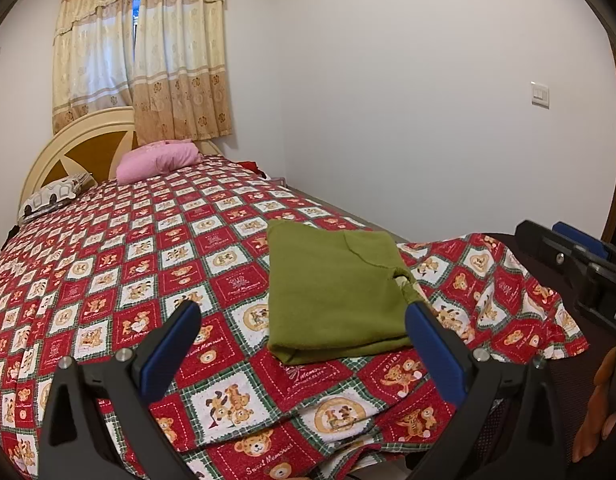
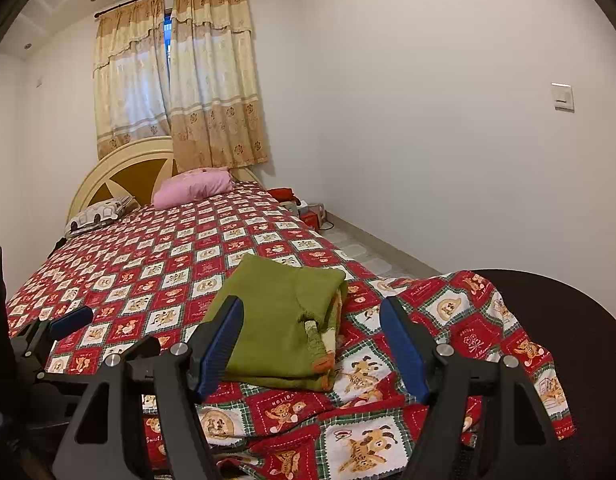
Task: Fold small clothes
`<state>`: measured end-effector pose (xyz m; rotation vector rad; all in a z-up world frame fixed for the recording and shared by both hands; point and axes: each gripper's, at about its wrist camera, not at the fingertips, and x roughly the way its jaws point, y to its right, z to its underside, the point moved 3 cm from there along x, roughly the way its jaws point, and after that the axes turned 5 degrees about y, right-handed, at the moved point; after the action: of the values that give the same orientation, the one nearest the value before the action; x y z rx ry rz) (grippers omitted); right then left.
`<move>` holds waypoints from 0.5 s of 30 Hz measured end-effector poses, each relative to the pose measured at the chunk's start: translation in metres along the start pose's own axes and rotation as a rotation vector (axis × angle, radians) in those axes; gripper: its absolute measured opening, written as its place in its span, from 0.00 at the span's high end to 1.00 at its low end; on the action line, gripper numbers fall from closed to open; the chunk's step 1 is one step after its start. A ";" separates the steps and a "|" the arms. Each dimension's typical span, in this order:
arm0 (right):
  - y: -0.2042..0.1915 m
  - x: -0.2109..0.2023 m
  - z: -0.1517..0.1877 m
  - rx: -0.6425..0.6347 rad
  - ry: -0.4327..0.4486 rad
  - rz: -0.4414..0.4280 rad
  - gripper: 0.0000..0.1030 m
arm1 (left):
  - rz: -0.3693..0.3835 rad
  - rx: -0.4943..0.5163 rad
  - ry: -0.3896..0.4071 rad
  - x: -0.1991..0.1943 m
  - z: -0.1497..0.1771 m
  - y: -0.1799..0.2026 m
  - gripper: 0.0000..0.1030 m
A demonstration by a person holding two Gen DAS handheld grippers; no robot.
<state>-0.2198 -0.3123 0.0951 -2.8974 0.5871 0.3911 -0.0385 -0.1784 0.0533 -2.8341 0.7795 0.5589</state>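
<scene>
A green garment (image 1: 331,288) lies folded into a flat rectangle on the bed, near its foot end; a striped cuff with an orange edge sticks out of its right side (image 2: 319,344). My left gripper (image 1: 303,307) is open just short of the garment's near edge, its blue pads empty. My right gripper (image 2: 311,302) is open too, with nothing between its pads; its left finger overlaps the garment's left edge in the picture. In the left wrist view the right gripper (image 1: 579,264) shows at the far right. The left gripper's blue pad (image 2: 72,320) shows at the left of the right wrist view.
The bed has a red teddy-bear patchwork cover (image 1: 128,264), rumpled at the foot. A pink pillow (image 1: 158,162) and a patterned pillow (image 1: 52,200) lie by the headboard. A dark rounded object (image 2: 567,340) is at the right. Red boxes (image 2: 308,212) sit on the floor by the wall.
</scene>
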 end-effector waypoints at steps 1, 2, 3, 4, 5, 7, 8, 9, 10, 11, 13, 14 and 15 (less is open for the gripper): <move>0.000 0.000 0.000 0.002 0.000 -0.001 0.31 | 0.000 -0.001 0.000 0.000 0.000 0.000 0.00; 0.000 0.000 0.000 0.001 0.000 -0.001 0.31 | -0.001 0.000 0.001 0.000 0.000 0.000 0.00; 0.000 0.000 0.000 0.000 0.001 -0.001 0.31 | -0.004 -0.002 0.003 0.000 0.000 0.001 0.00; 0.001 0.001 -0.001 -0.002 0.001 -0.001 0.31 | -0.009 0.000 0.005 0.000 0.000 0.000 0.00; 0.001 0.001 0.000 -0.002 0.001 -0.001 0.31 | -0.014 0.000 0.008 0.000 -0.001 -0.001 0.00; 0.000 0.000 -0.001 0.000 0.002 0.000 0.31 | -0.016 0.000 0.008 -0.001 0.000 -0.002 0.00; 0.001 0.000 0.000 0.000 0.001 -0.001 0.31 | -0.014 -0.001 0.007 -0.001 0.000 -0.002 0.00; 0.000 0.001 0.000 -0.001 0.001 -0.001 0.31 | -0.013 -0.001 0.006 -0.001 0.001 -0.002 0.00; 0.000 0.001 0.000 -0.001 0.001 0.000 0.31 | -0.014 -0.001 0.006 -0.001 0.001 -0.003 0.00; 0.001 0.001 0.000 -0.001 0.001 0.000 0.31 | -0.014 0.000 0.006 -0.001 0.001 -0.003 0.00; 0.001 0.001 0.000 0.000 0.001 -0.002 0.31 | -0.017 0.001 0.004 -0.001 0.001 -0.003 0.00; 0.001 0.001 0.000 -0.001 0.001 -0.001 0.31 | -0.019 0.001 0.001 0.000 0.001 -0.004 0.00; 0.001 0.001 0.000 -0.001 0.001 0.000 0.31 | -0.019 0.001 -0.001 0.000 0.002 -0.004 0.00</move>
<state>-0.2194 -0.3137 0.0951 -2.8989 0.5864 0.3904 -0.0368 -0.1748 0.0520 -2.8373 0.7511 0.5563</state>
